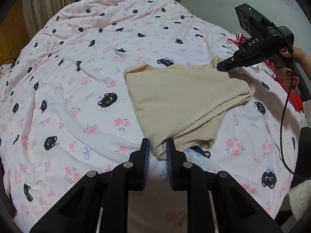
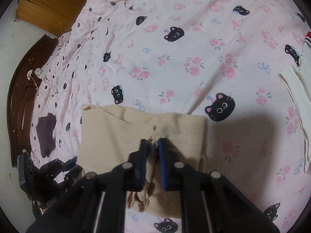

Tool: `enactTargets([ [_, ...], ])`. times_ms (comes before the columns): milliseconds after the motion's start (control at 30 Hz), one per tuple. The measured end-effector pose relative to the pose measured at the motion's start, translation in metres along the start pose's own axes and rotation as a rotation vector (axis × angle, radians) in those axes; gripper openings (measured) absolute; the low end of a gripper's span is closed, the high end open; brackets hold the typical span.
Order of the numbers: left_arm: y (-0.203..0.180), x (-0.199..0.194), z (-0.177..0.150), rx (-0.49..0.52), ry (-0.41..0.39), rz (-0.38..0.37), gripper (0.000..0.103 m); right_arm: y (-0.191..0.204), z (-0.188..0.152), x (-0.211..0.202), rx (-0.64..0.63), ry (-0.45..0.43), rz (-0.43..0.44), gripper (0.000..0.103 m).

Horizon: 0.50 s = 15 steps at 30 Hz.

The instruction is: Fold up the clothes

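Note:
A beige ribbed garment (image 1: 175,97) lies folded on the pink cat-print bedspread (image 1: 77,97). My left gripper (image 1: 157,145) is shut on its near corner, with the cloth bunched between the blue pads. My right gripper (image 1: 219,67), held by a person's hand (image 1: 289,71), pinches the far right corner of the same garment. In the right wrist view the right gripper (image 2: 152,145) is shut on a fold of the beige garment (image 2: 116,132), which has brown marks near the pinch. The left gripper (image 2: 72,168) shows at that garment's lower left edge.
A red and white garment (image 1: 239,38) lies behind the right gripper, and a white striped one (image 2: 297,89) lies at the right. A dark purple garment (image 2: 46,134) rests near the brown headboard (image 2: 19,97). A wooden cabinet (image 2: 50,3) stands beyond. A black cable (image 1: 283,116) hangs from the right gripper.

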<state>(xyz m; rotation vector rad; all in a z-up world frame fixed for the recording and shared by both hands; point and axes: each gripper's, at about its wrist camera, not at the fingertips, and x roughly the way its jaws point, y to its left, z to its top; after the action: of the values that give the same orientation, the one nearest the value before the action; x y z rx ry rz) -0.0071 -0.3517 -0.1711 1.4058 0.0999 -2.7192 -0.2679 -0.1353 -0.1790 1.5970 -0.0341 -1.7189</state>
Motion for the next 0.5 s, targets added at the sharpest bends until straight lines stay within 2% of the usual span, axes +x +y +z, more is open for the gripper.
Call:
enactTargets([
  [500, 0.0, 0.0, 0.0, 0.002, 0.003, 0.002, 0.016, 0.016, 0.008, -0.033, -0.064, -0.073, -0.041, 0.004],
])
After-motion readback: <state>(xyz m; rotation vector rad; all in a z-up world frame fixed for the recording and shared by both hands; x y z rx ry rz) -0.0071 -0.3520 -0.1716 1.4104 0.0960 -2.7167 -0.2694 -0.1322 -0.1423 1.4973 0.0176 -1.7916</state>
